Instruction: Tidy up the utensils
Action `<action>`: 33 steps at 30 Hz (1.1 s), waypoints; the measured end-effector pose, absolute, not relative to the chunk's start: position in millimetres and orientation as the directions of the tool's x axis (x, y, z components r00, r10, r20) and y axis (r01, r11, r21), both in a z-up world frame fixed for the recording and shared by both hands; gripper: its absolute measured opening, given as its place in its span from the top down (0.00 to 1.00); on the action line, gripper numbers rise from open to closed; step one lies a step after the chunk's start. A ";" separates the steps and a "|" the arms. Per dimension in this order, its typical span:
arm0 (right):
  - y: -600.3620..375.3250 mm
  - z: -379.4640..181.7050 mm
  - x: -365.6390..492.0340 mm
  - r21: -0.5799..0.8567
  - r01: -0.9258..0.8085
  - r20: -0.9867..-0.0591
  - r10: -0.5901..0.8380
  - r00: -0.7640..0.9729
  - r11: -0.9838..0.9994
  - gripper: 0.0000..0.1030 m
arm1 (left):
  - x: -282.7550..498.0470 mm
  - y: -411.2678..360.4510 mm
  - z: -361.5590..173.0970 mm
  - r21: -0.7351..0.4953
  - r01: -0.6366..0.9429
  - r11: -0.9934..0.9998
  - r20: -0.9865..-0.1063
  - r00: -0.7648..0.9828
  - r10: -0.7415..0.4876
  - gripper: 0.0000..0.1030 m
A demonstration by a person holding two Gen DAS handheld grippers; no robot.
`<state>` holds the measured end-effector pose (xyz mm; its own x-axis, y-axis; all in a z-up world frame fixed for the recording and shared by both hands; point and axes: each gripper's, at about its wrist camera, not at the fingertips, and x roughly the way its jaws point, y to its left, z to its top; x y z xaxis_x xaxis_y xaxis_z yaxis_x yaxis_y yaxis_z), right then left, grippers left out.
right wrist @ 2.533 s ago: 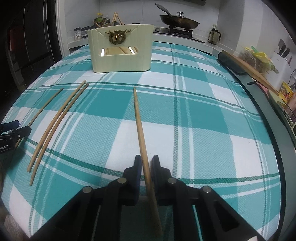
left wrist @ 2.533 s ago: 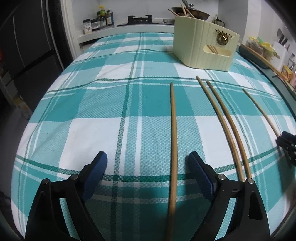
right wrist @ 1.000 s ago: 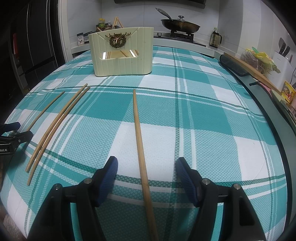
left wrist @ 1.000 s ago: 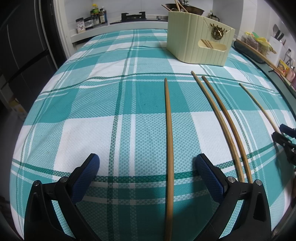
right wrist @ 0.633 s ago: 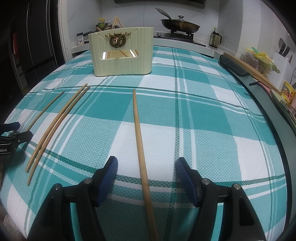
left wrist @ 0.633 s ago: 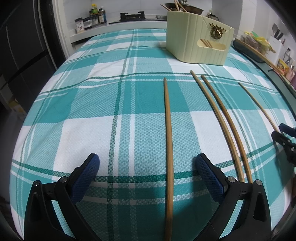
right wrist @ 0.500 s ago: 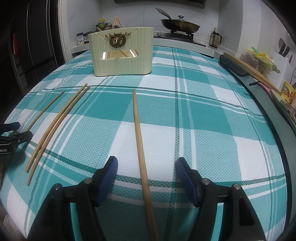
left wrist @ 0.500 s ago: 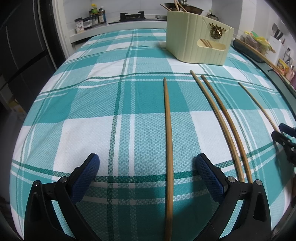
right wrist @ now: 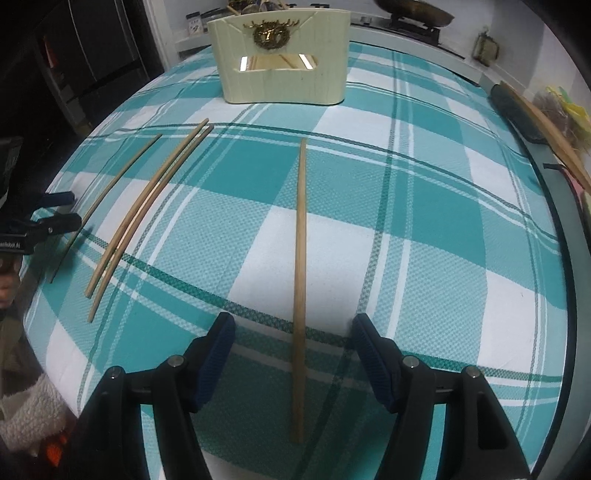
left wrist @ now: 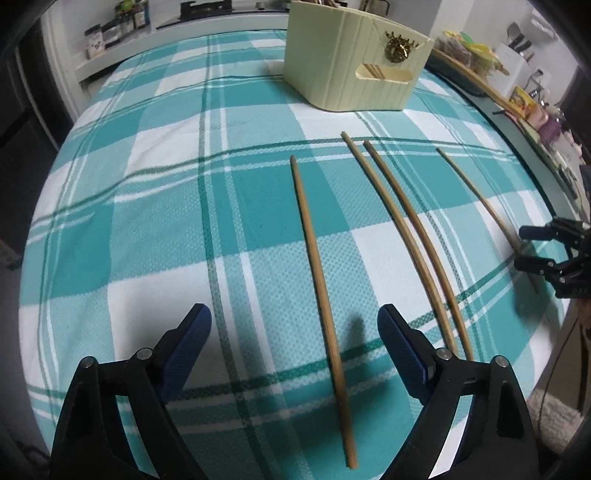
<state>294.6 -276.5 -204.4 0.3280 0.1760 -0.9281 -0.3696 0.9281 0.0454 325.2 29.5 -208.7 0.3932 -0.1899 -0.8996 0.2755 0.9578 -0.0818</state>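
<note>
Since the earlier frame, left hand-held gripper jaws narrowed slightly, still apart, straddling a chopstick flat on the worktop. Right hand-held gripper unchanged, apart; holder at 12 o'clock.

I see a soft woven cloth with a bumpy weave on the worktop. The chopsticks look like smooth, matt wood. The cream holder looks like ribbed plastic with a shiny gold badge. My gripper pads look rough and rubbery.

Four wooden chopsticks lie flat before the cream holder.
</note>
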 end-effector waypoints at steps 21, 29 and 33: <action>-268.7 -97.6 353.4 0.192 -0.323 -0.730 0.355 0.584 0.927 0.94 | 325.5 26.5 -109.6 -0.129 0.337 0.933 -0.728 0.606 -0.320 0.96; -270.3 -31.9 298.6 0.145 -0.380 -0.591 0.388 0.707 0.914 0.94 | 287.9 43.4 -41.4 -0.231 0.366 0.901 -0.549 0.716 -0.432 0.96; -265.4 -15.6 290.9 0.089 -0.369 -0.514 0.360 0.778 0.925 0.94 | 287.5 43.6 -25.1 -0.226 0.366 0.903 -0.509 0.746 -0.429 0.96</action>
